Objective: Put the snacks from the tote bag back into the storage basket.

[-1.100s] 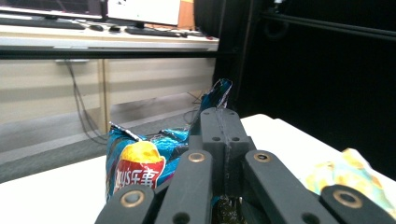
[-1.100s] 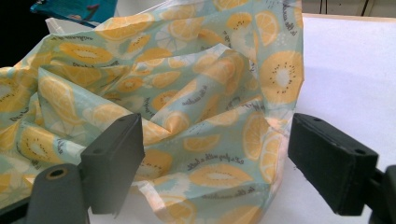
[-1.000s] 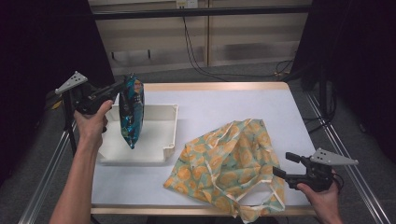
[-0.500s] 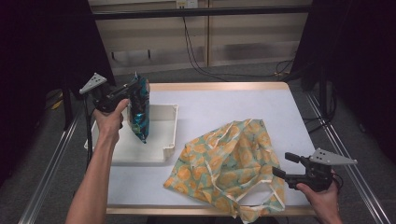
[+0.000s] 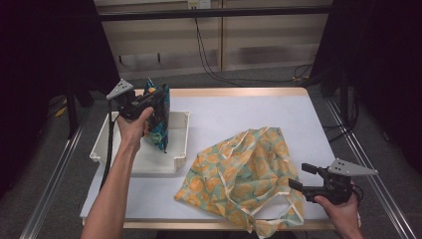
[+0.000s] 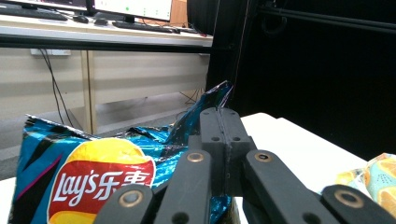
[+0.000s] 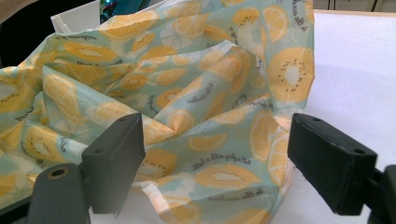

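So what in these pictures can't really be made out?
- Bottom of the chip bag: cut off by the lower edge of the left gripper view, partly behind the left gripper, whose jaws are clamped on it.
- Inside of the white tray: in the high view the bag and the person's hand cover part of it.
- Mouth of the fruit-print cloth bag: lost in its folds, so what's inside is unclear.
- Small lettering on the cloth: too blurred in the right gripper view.

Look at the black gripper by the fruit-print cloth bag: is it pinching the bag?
No, the right gripper has its jaws wide apart around the fruit-print cloth bag.
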A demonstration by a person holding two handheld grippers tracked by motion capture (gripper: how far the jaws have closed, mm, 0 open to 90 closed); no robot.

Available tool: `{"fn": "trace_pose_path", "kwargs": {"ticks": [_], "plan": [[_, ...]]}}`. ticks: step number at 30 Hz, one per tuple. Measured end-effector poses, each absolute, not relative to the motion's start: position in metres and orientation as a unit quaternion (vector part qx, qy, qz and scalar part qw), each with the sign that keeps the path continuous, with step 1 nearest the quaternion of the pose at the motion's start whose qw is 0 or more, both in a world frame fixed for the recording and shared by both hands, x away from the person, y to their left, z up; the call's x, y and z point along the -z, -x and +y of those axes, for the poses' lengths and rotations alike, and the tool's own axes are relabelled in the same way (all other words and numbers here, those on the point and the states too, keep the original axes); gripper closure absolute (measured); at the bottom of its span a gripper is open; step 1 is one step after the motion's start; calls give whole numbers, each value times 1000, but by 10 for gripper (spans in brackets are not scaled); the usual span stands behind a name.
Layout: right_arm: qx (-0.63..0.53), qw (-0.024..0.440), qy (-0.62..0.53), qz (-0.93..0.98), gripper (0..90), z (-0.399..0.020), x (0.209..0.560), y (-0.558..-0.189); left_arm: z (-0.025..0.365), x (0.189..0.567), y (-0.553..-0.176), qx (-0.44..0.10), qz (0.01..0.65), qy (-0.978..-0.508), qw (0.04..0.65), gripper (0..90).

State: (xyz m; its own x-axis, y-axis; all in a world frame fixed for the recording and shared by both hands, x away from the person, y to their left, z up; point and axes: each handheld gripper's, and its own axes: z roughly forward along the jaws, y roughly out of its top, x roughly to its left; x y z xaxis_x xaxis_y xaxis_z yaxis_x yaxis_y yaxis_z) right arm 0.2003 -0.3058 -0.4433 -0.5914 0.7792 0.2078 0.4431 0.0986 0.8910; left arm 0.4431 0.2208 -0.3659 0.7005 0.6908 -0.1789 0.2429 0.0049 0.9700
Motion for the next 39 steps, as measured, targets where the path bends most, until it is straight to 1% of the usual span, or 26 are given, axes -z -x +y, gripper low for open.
{"fn": "trace_pose_path", "kwargs": {"ticks": [2,6,9,14,19,20,22,24,28,30,32,34,37,38,39], "plan": [[-522,162,-421,724,189,-307,443,-200,217,369,-446,-179,341,-689,614,898],[-522,163,-424,722,189,-308,444,-199,208,373,-451,-172,345,-689,614,895],[-525,160,-424,721,189,-308,444,-200,205,373,-455,-173,341,-701,603,890],[-518,157,-423,727,189,-306,447,-200,200,377,-458,-170,340,-703,601,880],[-519,160,-421,726,189,-306,446,-200,196,381,-463,-171,341,-711,591,842],[-518,159,-423,726,189,-306,446,-200,195,381,-463,-171,341,-712,590,843],[-516,158,-424,727,190,-306,448,-200,191,383,-465,-169,337,-719,584,874],[-516,157,-424,727,189,-306,449,-201,190,386,-468,-158,344,-716,587,899],[-517,158,-422,728,189,-306,448,-201,190,387,-468,-159,339,-723,581,873],[-516,156,-423,728,189,-306,449,-202,190,386,-466,-153,342,-714,591,860],[-516,153,-422,729,189,-305,449,-201,192,383,-463,-150,329,-725,586,836],[-515,155,-422,730,189,-305,450,-201,195,378,-456,-149,330,-729,581,797],[-514,153,-424,730,189,-304,450,-201,206,375,-441,-147,326,-733,579,802],[-514,154,-423,730,189,-304,450,-201,210,376,-436,-137,324,-732,583,818],[-514,153,-423,730,189,-304,450,-201,216,377,-430,-136,325,-740,574,829]]}}
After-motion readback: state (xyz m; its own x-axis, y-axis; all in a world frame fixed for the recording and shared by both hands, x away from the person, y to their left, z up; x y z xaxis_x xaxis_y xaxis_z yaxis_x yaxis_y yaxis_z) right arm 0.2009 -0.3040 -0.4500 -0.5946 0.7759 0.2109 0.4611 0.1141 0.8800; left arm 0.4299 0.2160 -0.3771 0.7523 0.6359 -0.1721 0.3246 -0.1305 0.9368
